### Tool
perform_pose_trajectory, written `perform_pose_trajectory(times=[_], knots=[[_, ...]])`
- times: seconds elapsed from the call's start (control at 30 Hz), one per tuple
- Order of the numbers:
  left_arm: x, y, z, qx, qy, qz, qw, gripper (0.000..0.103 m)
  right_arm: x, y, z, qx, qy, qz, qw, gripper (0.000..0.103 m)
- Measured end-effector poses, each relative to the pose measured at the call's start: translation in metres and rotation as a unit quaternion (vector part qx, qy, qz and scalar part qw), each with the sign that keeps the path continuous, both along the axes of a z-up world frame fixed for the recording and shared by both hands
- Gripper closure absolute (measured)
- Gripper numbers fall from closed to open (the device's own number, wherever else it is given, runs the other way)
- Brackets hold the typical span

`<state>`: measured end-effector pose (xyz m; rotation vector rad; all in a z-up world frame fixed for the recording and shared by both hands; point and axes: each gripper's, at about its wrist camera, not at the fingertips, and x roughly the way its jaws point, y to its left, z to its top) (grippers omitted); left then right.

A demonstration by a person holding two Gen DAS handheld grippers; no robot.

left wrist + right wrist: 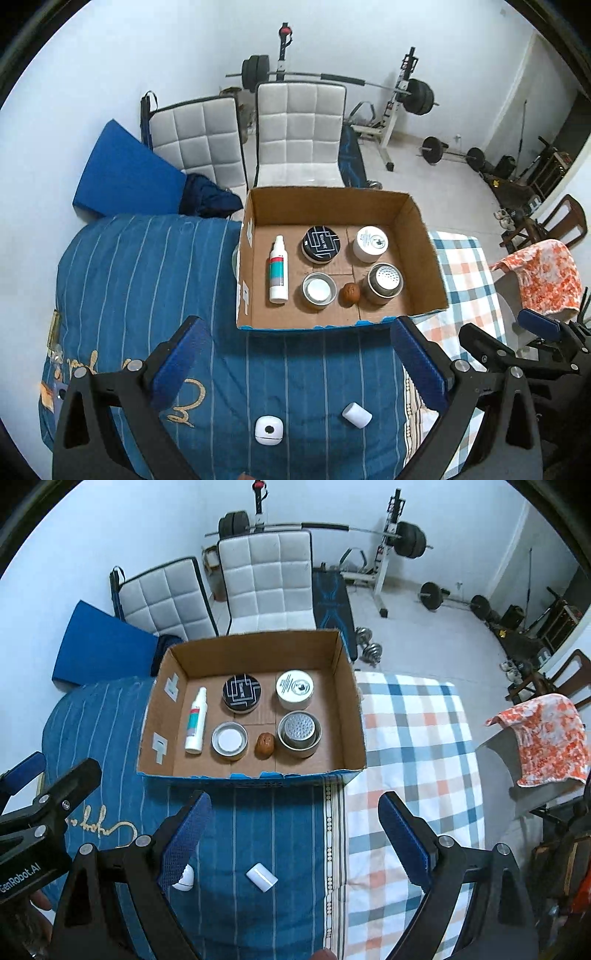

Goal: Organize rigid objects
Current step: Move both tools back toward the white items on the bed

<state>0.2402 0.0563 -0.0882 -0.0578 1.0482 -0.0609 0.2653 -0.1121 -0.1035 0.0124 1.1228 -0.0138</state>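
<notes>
Left gripper: your left gripper (295, 354) has its jaws spread wide and holds nothing; it hangs over the blue striped cloth (129, 266), with the box at 12 o'clock from it.
Right gripper: your right gripper (295, 827) is likewise wide open and empty, above the seam where the striped cloth meets the checked cloth (413, 738).
Cardboard box (424, 243): open-topped, sitting across both cloths; six things stand or lie inside in two rows.
Far row: a black round tin (320, 243) in the middle and a white jar (370, 243) at 3 o'clock from it, apart from each other.
Near row: a small metal tin (319, 290), then a brown nut-like lump (350, 294) just beside it, then a metal shaker (382, 282) with a perforated top at the right end.
Spray bottle (279, 269): lying flat along the box's left side, nozzle pointing to 12 o'clock.
Loose items: a white rounded case (268, 429) with a dark dot, and a small white cylinder (356, 414) lying on its side, rest on the striped cloth between your left gripper's fingers, at 6 o'clock from the box and well apart from it.
Right-wrist view: the cylinder (261, 877) lies between the fingers, while the case (184, 878) is partly hidden behind the left finger.
</notes>
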Motion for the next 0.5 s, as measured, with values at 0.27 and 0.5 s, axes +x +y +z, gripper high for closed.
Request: perform_pose_trajectory(times=[0.27, 0.5], knots=[[-0.021, 0.004, 0.011, 0.018, -0.012, -0.015, 0.9997, 0.001, -0.029, 0.009, 0.009, 0.016, -0.003, -0.019, 1.0, 0.009], [-0.04, 0.018, -0.057, -0.002, 0.063, 0.001, 0.998, 0.001, -0.032, 0.021, -0.089, 0.046, 0.103, 0.025, 0.993, 0.009]])
